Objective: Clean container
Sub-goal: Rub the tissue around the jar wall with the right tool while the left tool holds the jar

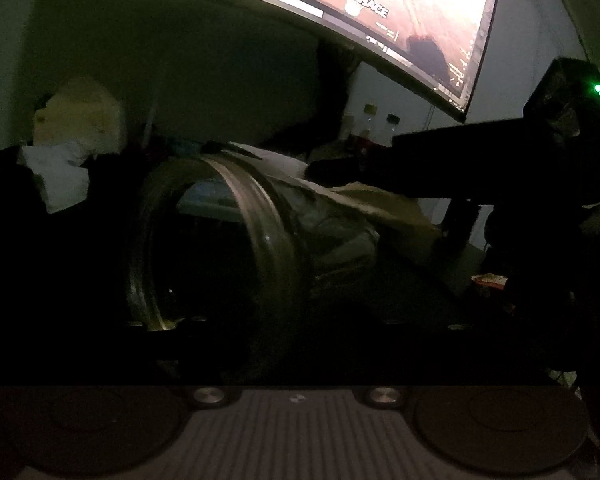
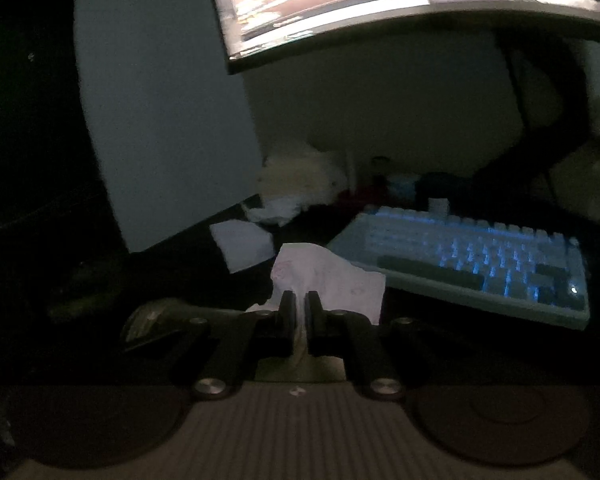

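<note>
White tissue (image 2: 324, 276) pinched tight in right gripper (image 2: 298, 312), fanning ahead of fingertips. Clear container (image 1: 220, 240) sits between left gripper's (image 1: 268, 320) fingers (too dark to tell if pads press). Wiping looks unfinished; interior not yet reached.

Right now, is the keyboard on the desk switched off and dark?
No, the keyboard glows with blue backlight between its keys in the right wrist view, beyond the tissue pinched in the right gripper.
</note>
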{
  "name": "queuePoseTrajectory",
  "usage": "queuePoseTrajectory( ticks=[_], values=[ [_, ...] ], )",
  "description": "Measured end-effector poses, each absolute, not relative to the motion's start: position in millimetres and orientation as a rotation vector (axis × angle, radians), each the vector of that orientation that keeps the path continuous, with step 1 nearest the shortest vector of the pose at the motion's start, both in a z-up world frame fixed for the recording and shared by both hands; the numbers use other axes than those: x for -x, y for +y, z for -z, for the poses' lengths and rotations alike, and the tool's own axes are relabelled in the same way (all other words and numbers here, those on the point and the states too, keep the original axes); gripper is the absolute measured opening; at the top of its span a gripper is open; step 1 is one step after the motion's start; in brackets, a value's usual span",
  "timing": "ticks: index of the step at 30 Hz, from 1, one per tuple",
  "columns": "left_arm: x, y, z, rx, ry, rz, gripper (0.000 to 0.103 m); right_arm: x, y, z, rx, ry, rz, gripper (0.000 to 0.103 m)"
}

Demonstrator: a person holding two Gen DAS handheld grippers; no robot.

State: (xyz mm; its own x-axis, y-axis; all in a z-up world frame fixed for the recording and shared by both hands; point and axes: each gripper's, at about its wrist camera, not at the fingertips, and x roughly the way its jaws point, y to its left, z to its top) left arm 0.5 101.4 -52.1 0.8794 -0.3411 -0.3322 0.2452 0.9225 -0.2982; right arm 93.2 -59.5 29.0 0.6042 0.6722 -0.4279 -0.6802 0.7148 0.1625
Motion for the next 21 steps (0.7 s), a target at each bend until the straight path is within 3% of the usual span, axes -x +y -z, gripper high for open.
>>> queuePoseTrajectory(
  ticks=[2, 5, 10, 12, 13, 14, 16, 21],
  values=[
    [1, 100, 54, 0.275, 0.385, 0.356, 0.019, -84, -54, -30, 0.03, 0.473, -0.838, 0.007],
    [5, 92, 51, 0.258, 0.356, 0.377, 0.011, -73, -50, -32, 0.026, 0.478, -0.925, 0.007],
    [11, 103, 39, 0.365, 0.351, 0.457, 0.006, -65, -61, -34, 0.021, 0.493, -0.933, 0.007],
    [11, 106, 36, 0.369, 0.351, 0.45, 0.007, -64, -65, -33, 0.022, 0.496, -0.934, 0.007],
    [11, 107, 35, 0.357, 0.353, 0.442, 0.013, -64, -66, -33, 0.025, 0.494, -0.933, 0.007],
    [13, 106, 36, 0.336, 0.352, 0.42, 0.029, -65, -67, -32, 0.024, 0.493, -0.928, 0.007],
    [14, 103, 41, 0.288, 0.365, 0.383, 0.051, -68, -70, -31, 0.016, 0.493, -0.92, 0.007],
    [15, 91, 49, 0.147, 0.389, 0.352, 0.049, -75, -71, -29, 0.027, 0.482, -0.893, 0.007]
  ],
)
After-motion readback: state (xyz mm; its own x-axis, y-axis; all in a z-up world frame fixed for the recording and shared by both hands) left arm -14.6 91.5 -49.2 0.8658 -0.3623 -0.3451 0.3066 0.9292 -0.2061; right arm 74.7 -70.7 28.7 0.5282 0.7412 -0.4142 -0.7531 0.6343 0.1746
